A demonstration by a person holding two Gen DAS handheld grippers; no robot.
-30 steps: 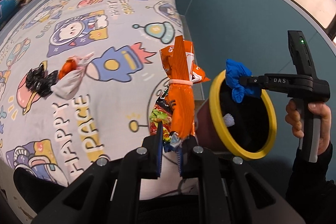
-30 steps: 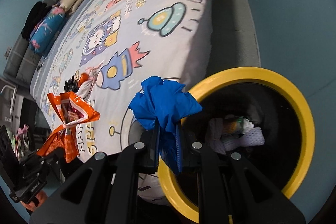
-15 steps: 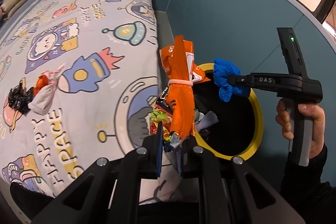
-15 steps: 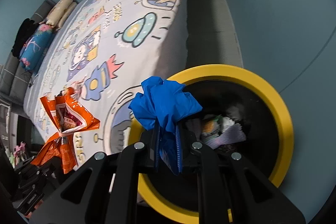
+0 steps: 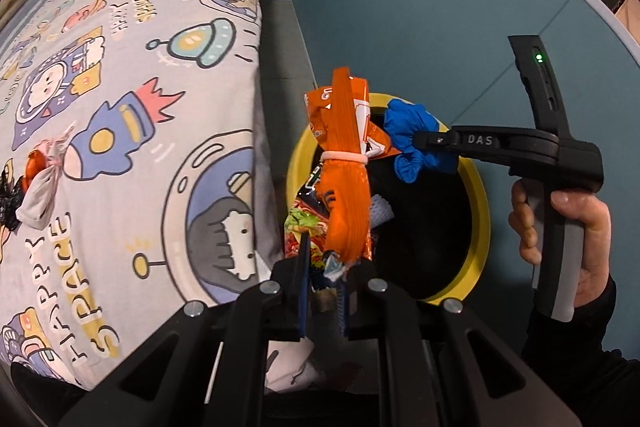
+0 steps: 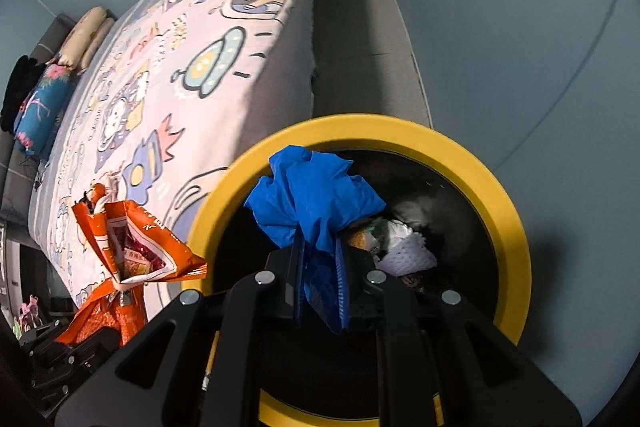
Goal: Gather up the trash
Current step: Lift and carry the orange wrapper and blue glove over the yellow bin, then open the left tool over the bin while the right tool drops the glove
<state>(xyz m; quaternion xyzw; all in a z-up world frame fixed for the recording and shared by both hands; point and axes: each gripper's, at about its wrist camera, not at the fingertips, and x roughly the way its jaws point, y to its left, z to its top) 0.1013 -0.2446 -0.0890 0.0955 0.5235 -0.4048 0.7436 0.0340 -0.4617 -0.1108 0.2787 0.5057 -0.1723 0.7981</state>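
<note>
1. Left tool (image 5: 324, 281): jaws drawn together and clamped on the bottom edge of a crumpled orange foil snack bag tied round its middle with a pale elastic band (image 5: 347, 183). The bag stands up from the jaws, and its flared open top is over the near rim of the round black waste bin with the yellow ring rim (image 5: 482, 223).
2. Right tool (image 6: 320, 281): jaws together, pinching a bunched blue thin-plastic glove or wrapper (image 6: 316, 203). Exact item cannot be told. It hangs directly over the bin mouth, inside the yellow ring.
3. Handling, orange bag (judgement): light, crinkly foil, slick surface. Banded waist is the firmest spot; the present edge grip is thin and could slip. Open top may spill crumbs if tipped before it is over the bin.
4. Handling, blue piece (judgement): very light, limp, no stiffness. It may cling to the pads on release, so a wide opening or a shake may be needed.
5. Inside the bin: white mesh wrap (image 6: 408, 253) and mixed coloured wrappers already lie at the bottom.
6. Left of the bin: bed with a grey space-cartoon print sheet (image 5: 132, 131), its edge just beside the bin.
7. Further from the bin, on the bed: a small heap of orange, black and grey scraps (image 5: 34, 187), not yet collected.
8. Right of the bin: a person's hand (image 5: 560, 223) holds the right tool's handle.
</note>
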